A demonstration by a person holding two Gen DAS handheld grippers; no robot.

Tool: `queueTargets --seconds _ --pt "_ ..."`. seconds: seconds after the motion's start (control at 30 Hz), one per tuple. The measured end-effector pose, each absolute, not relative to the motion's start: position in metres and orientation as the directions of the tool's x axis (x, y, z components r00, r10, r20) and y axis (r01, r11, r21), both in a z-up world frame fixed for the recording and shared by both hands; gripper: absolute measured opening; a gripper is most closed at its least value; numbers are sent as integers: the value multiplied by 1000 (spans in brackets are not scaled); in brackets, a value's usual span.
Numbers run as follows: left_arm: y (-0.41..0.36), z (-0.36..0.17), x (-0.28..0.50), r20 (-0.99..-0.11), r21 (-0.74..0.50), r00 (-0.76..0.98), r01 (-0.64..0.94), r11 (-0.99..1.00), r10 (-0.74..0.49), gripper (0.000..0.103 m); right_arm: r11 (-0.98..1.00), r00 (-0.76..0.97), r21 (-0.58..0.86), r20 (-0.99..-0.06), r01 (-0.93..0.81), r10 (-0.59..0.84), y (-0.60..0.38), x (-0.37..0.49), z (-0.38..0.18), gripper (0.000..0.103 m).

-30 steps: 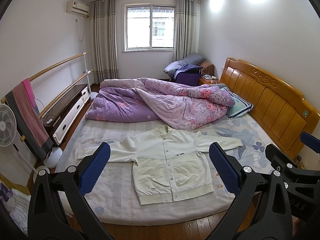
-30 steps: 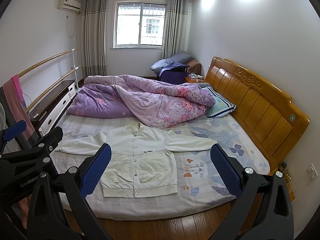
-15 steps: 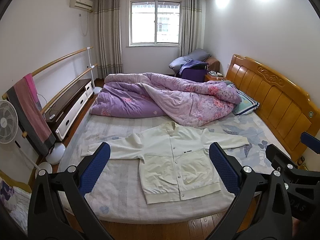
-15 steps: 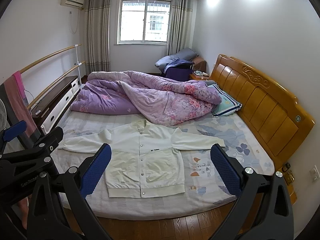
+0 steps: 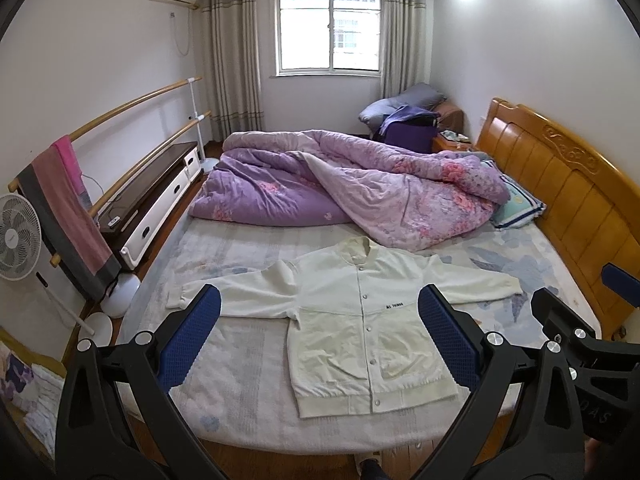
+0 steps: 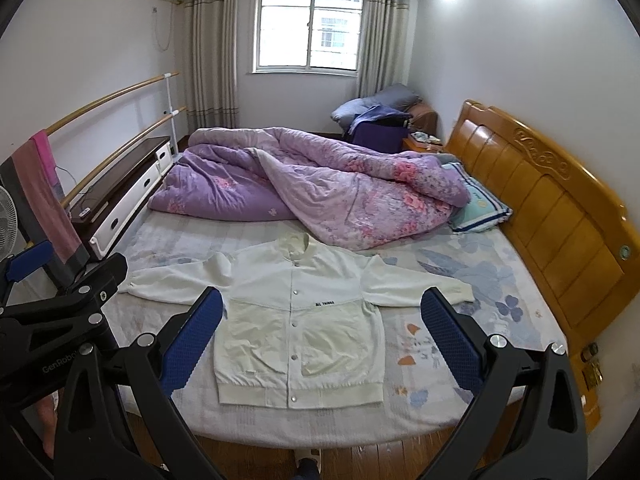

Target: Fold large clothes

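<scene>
A cream snap-button jacket lies flat on the bed, front up, collar toward the quilt, both sleeves spread out sideways. It also shows in the right wrist view. My left gripper is open and empty, held above the floor short of the bed's near edge. My right gripper is open and empty too, at about the same distance from the bed. Neither touches the jacket. The right gripper's body shows at the right of the left wrist view, and the left gripper's body at the left of the right wrist view.
A rumpled purple quilt covers the far half of the bed. A wooden headboard stands on the right, with a pillow beside it. On the left are a rail with a towel, a fan and a low cabinet.
Both views have tilted down a little and the jacket sits lower and slightly larger in frame. Both grippers stay open.
</scene>
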State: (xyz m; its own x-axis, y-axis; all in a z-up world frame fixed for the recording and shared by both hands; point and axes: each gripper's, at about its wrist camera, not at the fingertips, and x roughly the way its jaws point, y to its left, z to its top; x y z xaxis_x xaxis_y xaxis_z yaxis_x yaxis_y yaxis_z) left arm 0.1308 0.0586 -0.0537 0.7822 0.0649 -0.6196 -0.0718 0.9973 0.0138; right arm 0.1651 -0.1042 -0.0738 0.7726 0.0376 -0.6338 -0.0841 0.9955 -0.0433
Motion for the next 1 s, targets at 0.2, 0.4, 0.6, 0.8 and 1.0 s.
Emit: queueTargets --seconds 0.2,0.4,0.6,0.8,1.0 --pt "41 -63 207 -658 43 745 -105 994 107 98 991 747 -35 -661 -129 74 -116 237 -87 96" --pt "27 -85 289 -701 63 696 -152 986 152 98 982 701 -19 -703 -189 121 -124 315 -108 96" --pt "37 -115 339 -743 88 640 -198 976 196 98 968 641 -9 -751 -249 158 -109 370 -137 96" --pt "74 -160 370 -800 103 554 -249 963 229 98 950 568 -27 -806 -312 164 -69 413 -178 96" --pt "133 -222 399 -873 20 464 -272 962 149 98 941 483 -57 -867 -334 119 -21 444 -235 96"
